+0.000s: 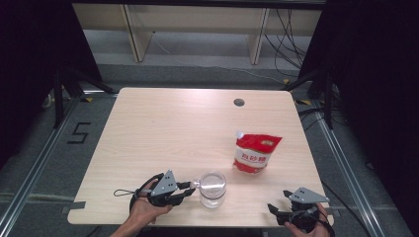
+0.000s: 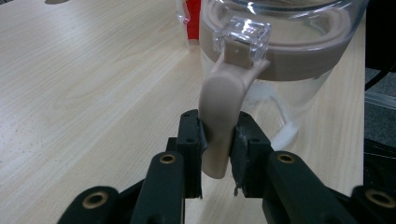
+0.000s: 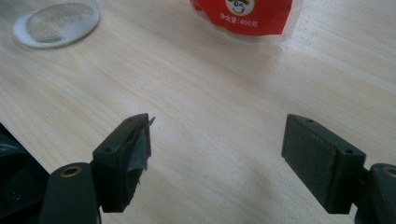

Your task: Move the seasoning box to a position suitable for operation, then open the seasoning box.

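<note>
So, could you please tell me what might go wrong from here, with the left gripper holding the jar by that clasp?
1. The left gripper pinches only the beige plastic clasp lever of the clear glass jar; pulling could tip or drag the jar rather than unlatch it.
2. The jar stands near the front edge of the light wooden table, so a slide might take it off.
3. The right gripper is open and apart, so nothing steadies the jar.

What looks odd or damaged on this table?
The right claw has a pad that looks frayed, its edge peeling off in a torn flap. The left claw also shows ragged bits on a pad where it grips the jar's latch. Nothing looks spilled.
</note>
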`<state>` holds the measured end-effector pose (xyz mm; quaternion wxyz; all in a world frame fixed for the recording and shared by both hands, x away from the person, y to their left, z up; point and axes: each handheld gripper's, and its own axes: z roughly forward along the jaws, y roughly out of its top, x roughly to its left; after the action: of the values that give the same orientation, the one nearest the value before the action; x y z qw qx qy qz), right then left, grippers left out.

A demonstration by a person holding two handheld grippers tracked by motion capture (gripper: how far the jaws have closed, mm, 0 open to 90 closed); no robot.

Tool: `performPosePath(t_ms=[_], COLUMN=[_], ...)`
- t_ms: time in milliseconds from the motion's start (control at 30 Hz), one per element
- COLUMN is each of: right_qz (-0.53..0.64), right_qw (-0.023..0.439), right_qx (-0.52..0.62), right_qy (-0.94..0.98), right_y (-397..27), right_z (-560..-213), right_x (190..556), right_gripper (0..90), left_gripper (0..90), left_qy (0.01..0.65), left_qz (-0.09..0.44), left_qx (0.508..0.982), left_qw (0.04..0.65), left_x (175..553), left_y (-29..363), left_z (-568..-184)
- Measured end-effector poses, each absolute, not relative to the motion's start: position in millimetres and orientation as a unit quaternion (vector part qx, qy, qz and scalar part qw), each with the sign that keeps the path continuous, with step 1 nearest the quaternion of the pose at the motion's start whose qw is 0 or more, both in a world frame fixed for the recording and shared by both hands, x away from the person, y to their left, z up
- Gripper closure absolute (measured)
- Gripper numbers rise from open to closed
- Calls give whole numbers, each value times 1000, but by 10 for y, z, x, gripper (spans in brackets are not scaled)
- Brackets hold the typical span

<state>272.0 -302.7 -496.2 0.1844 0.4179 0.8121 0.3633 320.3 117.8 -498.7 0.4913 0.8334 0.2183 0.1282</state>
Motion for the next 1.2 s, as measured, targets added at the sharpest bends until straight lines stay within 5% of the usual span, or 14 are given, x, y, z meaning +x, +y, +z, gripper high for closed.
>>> performPosePath(t_ms=[467, 567, 767, 1200], right_qz=[363, 363, 363, 368], right_qw=[185, 184, 184, 179], right_qx=[419, 420, 417, 411], right_qy=[811, 811, 813, 815], right_y=[-3026, -3023, -3020, -3016], right_z=[-4962, -4963, -4963, -4967], right_x=[2719, 2720, 2718, 2726], right_gripper=[247, 247, 247, 255], left_gripper=[726, 533, 329, 329], left_qy=[236, 243, 258, 270], left_qz=[116, 93, 81, 83], left_qx=[829, 836, 832, 816], left_qw=[494, 483, 485, 504], left_x=[3173, 3172, 3179, 3095], left_y=[1250, 1293, 1399, 1460], left_z=[-4983, -4961, -4910, -4677])
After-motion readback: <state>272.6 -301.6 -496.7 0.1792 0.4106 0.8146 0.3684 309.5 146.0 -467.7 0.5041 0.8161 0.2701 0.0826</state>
